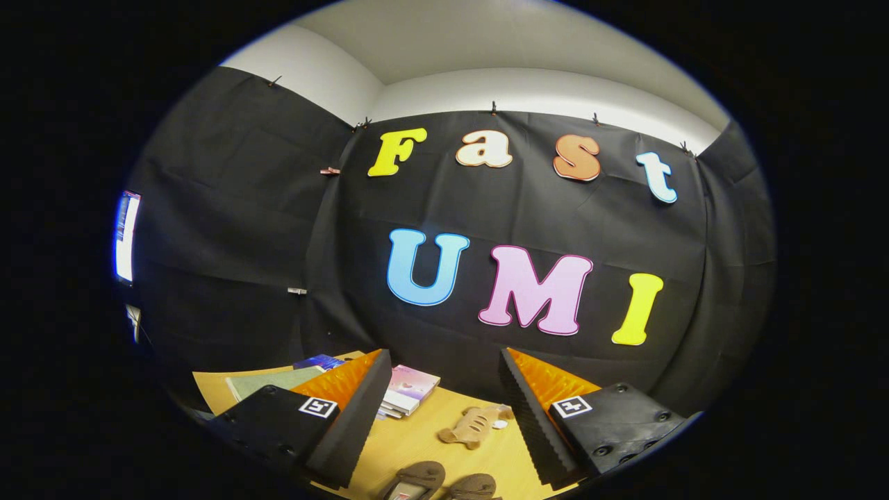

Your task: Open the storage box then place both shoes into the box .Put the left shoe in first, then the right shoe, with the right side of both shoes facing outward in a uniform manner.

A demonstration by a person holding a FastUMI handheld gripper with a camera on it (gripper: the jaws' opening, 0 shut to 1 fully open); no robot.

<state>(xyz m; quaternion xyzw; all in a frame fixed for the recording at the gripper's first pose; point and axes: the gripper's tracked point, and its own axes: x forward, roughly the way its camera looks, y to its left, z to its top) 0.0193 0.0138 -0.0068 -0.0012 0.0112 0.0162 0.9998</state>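
Gripper (444, 423) wide apart, holding nothing, held above the tabletop (417, 437); the task looks barely begun, probably the approach stage, and I can't spot the storage box. Two dark sandal-type shoes (437, 482) lie side by side at 6 o'clock between the fingers, a tan toy (474, 425) just beyond, books (410, 390) at 11 o'clock. Next move calls for finding and opening the box before touching either shoe.

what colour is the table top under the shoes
Light yellowish wood table, seen in the gripper view between the open gripper fingers.
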